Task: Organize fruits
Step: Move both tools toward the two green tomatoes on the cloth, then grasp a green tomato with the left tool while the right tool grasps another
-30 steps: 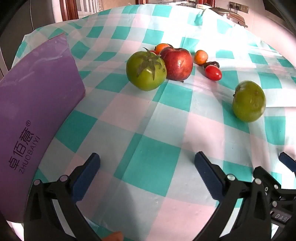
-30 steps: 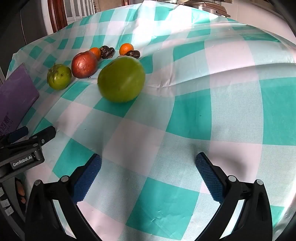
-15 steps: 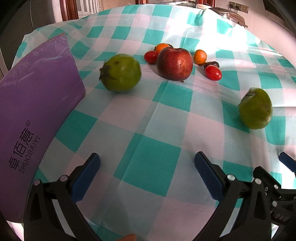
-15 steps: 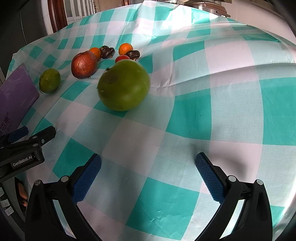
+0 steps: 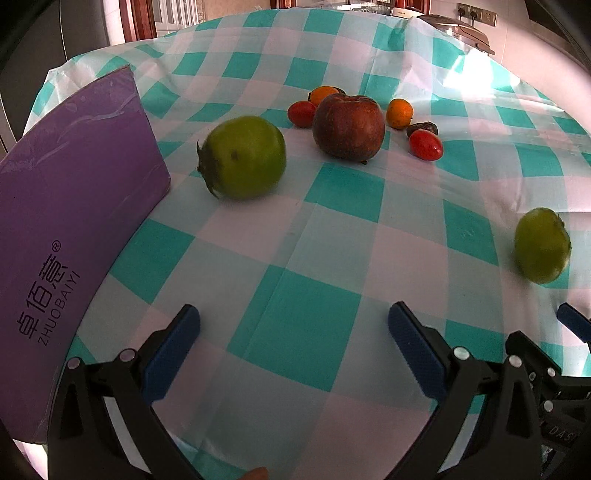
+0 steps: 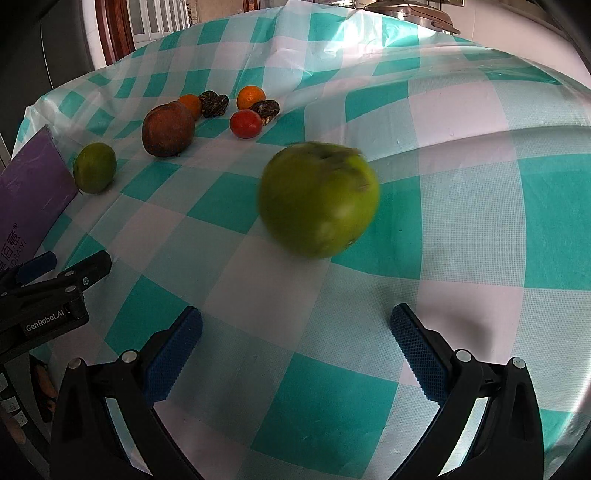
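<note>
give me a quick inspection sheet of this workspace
surface: checked teal and white cloth, wrinkled, covers the table
job's things: one green tomato beside the purple box; a second green tomato ahead of the right tongs, blurred; apple in the far cluster with two oranges, two cherry tomatoes and dark dates
clutter: nothing seen apart from the box
grippers: left tongs open, empty, over the cloth; right tongs open, empty
cables: nothing seen
surroundings: metal pot at the far edge, wall socket, wooden window frame
</note>
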Tool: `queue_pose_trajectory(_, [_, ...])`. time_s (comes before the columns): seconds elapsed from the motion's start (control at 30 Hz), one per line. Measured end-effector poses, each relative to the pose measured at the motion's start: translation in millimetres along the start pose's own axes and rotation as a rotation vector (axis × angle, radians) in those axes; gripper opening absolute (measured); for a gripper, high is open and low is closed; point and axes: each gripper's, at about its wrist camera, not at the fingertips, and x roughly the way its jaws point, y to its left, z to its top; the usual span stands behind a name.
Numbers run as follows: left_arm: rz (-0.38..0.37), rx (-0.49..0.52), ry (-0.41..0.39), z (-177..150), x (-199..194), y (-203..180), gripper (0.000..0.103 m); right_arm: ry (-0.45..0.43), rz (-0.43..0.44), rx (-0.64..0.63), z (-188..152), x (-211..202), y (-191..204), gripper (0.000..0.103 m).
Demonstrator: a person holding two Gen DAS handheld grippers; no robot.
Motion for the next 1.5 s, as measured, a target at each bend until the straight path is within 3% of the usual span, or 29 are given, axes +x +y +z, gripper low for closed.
queue_pose_trajectory(0.93, [-0.001,0.001,0.000,0.3,0.2,0.5,0.102,0.001,-0.014,0.014,-1.0,-2.2,-0.6,0.099])
queue_pose_trajectory(1.07, [-0.031,0.044,0.016,2.5,1.2,4.3,0.102,0.001,-0.013,0.014,-0.6,-2.0,-0.9,0.099])
queue_pose_trajectory(1.3, [-0.122,0.177,0.046,9.4,6.0,29.0,0.102,0.019,-0.012,0.016,4.6,-0.7,-0.8,0.099])
queue_pose_trajectory(1.5, [-0.104,0.140,0.031,24.1,17.1,58.2,0.102,0.037,-0.029,0.035,26.1,14.5,7.1,0.099])
